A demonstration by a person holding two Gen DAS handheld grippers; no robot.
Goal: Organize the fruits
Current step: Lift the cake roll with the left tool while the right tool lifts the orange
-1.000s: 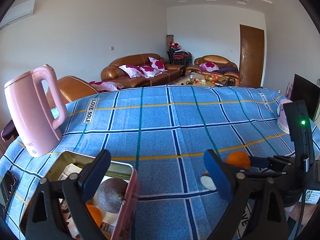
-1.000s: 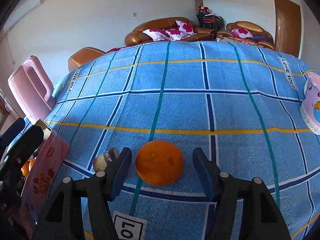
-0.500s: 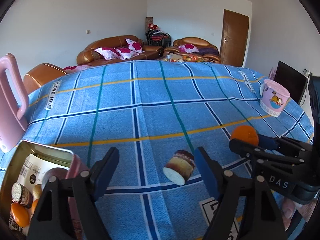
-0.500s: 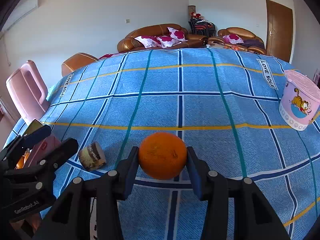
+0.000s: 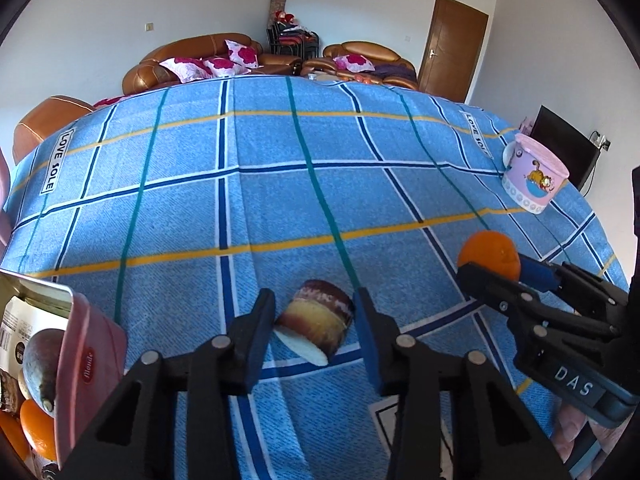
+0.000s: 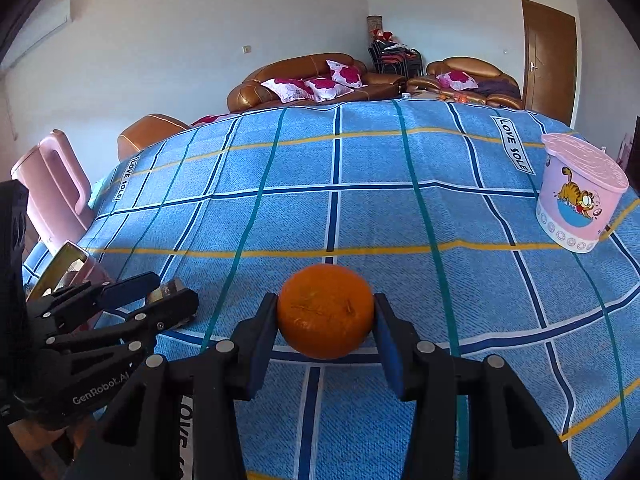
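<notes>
Left jaws: my left gripper has just been closing, pads now snug on the cake-like roll, just right of the pink tin.
Right jaws: my right gripper clamped on the orange, right of that tin.
Risk: the roll looks soft, could squash or slip out.

A blue checked cloth printed "LOVE SOLE" covers the table. A pink lidded tub with a cartoon cat stands on it at the right, and a pink kettle stands at its left edge. Beyond the table are brown leather sofas with pink-flowered cushions, a brown door, stacked chairs and white walls. A dark screen stands at the right.
</notes>
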